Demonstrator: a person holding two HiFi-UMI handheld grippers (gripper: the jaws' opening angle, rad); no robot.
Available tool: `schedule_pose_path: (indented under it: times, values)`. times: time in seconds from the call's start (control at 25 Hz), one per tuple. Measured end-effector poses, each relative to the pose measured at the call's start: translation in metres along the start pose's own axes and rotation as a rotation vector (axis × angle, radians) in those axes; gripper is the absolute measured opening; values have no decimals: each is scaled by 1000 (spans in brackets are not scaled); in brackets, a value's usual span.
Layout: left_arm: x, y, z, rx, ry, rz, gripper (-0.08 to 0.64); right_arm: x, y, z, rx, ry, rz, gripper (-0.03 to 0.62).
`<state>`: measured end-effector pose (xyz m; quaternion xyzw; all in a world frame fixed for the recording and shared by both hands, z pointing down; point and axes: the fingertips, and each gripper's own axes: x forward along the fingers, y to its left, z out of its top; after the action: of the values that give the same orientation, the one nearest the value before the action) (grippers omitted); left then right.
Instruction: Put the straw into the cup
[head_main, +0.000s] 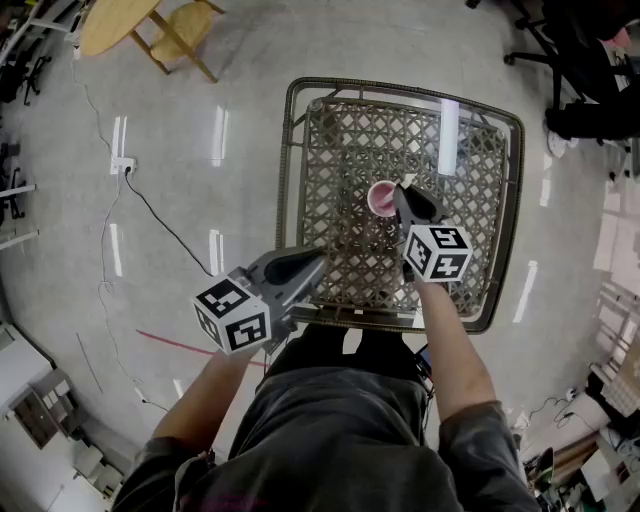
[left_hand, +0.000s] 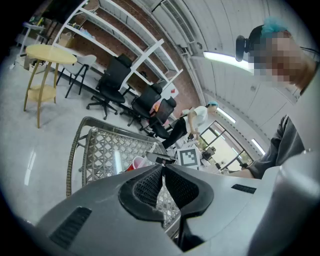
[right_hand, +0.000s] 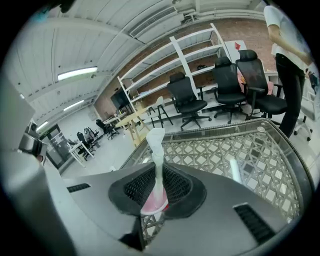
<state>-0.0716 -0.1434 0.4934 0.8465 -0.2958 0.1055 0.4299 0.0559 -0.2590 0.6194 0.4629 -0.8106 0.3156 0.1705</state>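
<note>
A red cup (head_main: 382, 197) stands upright near the middle of the woven, glass-topped table (head_main: 292, 150). My right gripper (head_main: 403, 192) hovers just right of the cup, shut on a white paper-wrapped straw (head_main: 408, 181). In the right gripper view the straw (right_hand: 155, 150) rises upright from between the jaws, and the cup (right_hand: 154, 204) shows right below them. My left gripper (head_main: 318, 257) is shut and empty at the table's front left edge. In the left gripper view its pads (left_hand: 150, 186) meet, with the cup (left_hand: 136, 162) beyond them.
The table (right_hand: 260, 150) has a raised metal rim. A wooden stool (head_main: 120, 20) stands at the far left, and a cable (head_main: 150, 205) runs across the floor. Office chairs (right_hand: 225, 85) and shelving line the far wall. A person (left_hand: 196, 119) bends over in the background.
</note>
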Motion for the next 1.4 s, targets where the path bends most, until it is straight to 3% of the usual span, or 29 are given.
schedule_pose_path:
  times: [0.48,1.16,1.4]
  values:
    - [2,-1,1,-2,-1,-9,26,7,0,-4,-38,30,-16,44]
    - [-1,-13,8,20,-19,-16,26,-2,4,-4,-5,63,21,46]
    - [-5,-19,10,29,-28,-14,26,-15,0,0,-1,45,-3,46]
